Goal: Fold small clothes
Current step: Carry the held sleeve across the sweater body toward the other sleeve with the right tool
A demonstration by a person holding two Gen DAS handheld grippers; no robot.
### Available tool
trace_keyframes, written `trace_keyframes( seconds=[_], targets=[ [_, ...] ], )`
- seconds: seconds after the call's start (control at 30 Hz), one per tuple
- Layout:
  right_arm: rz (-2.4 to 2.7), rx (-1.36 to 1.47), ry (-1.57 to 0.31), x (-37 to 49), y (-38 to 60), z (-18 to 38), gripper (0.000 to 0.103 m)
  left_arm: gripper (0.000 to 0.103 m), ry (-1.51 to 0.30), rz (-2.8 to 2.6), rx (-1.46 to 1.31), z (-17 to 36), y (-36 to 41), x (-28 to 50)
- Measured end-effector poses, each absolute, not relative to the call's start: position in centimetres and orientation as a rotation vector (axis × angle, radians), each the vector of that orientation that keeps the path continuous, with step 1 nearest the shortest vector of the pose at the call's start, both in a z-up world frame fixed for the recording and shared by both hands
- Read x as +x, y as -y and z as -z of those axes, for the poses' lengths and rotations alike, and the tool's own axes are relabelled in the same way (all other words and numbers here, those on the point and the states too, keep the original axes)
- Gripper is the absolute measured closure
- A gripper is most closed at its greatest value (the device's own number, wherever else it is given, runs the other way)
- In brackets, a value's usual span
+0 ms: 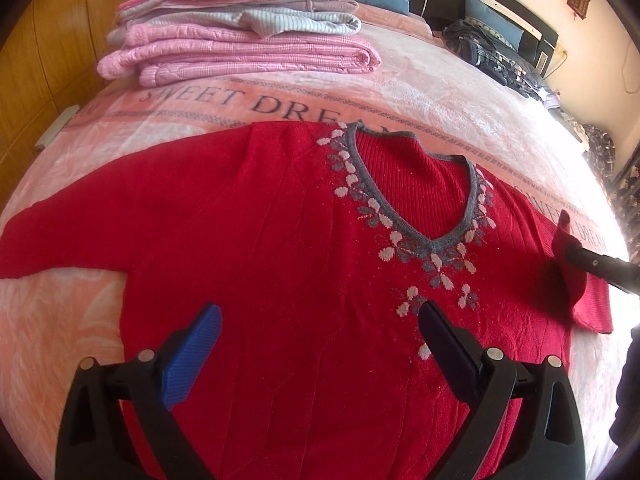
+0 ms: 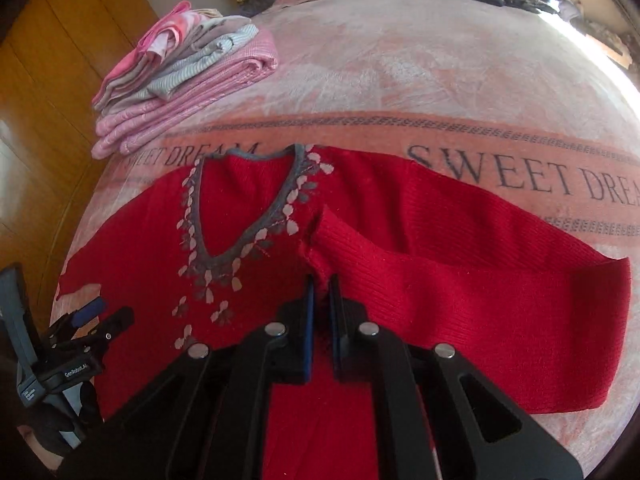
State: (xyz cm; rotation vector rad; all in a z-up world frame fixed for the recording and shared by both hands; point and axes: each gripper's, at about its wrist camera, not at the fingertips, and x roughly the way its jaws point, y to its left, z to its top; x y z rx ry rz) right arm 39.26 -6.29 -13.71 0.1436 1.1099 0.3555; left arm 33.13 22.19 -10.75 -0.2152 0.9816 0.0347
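Left claw (image 1: 320, 332) hovers over the lower chest of the red sweater (image 1: 260, 240), jaws spread wide, holding nothing. Right claw (image 2: 322, 292) is closed narrow on a pinch of the right sleeve (image 2: 460, 280), the cloth bunched between its pads and raised; the sleeve is doubled back toward the body, its cuff end apparently in the grip. The sweater lies face up and mostly flat on the bed (image 1: 460, 120), V-neck collar (image 1: 404, 216) pointing away from the claws, left sleeve (image 1: 60, 240) still extended outward and flat. Beyond the collar, a blanket band printed with lettering crosses the bed. Further off on the left side sits a stack of folded pink and striped clothes (image 1: 240, 40); dark garments (image 1: 492, 52) lie toward the headboard. Assessment: the knit is soft, limp and light, with a ribbed surface that should hold under a pinch but will sag and stretch if lifted from one point. Recommended holds are hems, cuffs and shoulder seams, not mid-panel.
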Motion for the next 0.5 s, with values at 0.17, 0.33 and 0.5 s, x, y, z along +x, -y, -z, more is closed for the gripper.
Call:
trace_keyframes(
  seconds=[0.17, 0.33, 0.5],
  targets=[
    [-0.424, 0.231, -1.159, 39.1, 5.4, 15.4, 0.082, 0.004, -0.985, -0.021, -0.226, 10.7, -21.6, 33.3],
    [-0.399, 0.321, -1.104, 38.8, 9.6, 13.8, 0.082, 0.004, -0.984, 0.028, -0.219, 10.4, -18.8, 33.6],
    [-0.288, 0.375, -1.095, 37.9, 16.1, 14.1, 0.082, 0.004, -1.003, 0.132, -0.254, 10.4, -14.4, 34.4]
  ],
)
